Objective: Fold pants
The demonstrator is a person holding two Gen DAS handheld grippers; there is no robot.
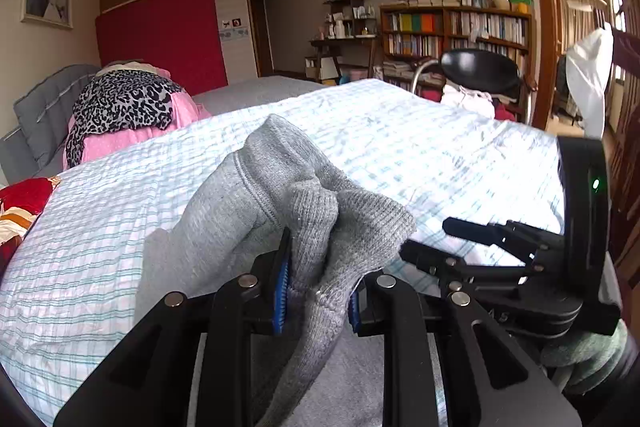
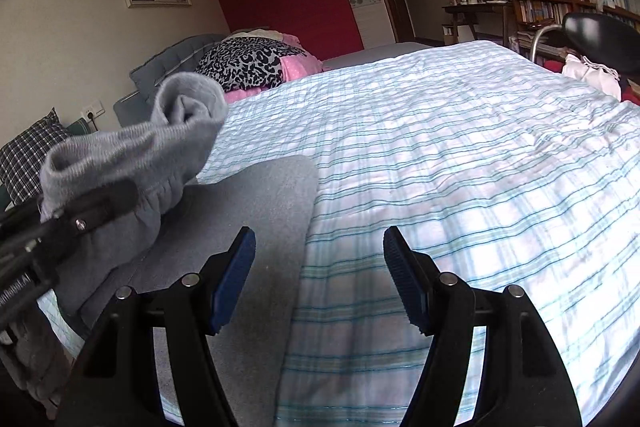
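Pants (image 1: 248, 211) in soft grey knit lie at the near edge of a bed, part spread flat and part lifted in a bunch. The left gripper (image 1: 318, 291) pinches a ribbed section of the grey fabric between its two blue-padded fingers (image 1: 282, 283), and the cloth rises above them in thick folds before draping down between the black arms. In the right wrist view, the same raised bunch (image 2: 132, 147) sits at the left, held up over a flat grey panel of the garment that rests on the bedspread (image 2: 440, 155), a white cover with pale blue and green checks.

The right gripper (image 2: 318, 279) hangs over the boundary between that flat grey panel and the checked cover, with its fingers spread wide and nothing between them. From the left wrist view it appears just to the right of the bunched cloth, low over the bed.

Farther back, a leopard-print cloth (image 1: 120, 103) lies over a pink pile near a grey headboard (image 1: 48, 107). A bookshelf (image 1: 456, 31) stands against the far wall, and a black chair (image 1: 480, 67) sits beyond the bed.
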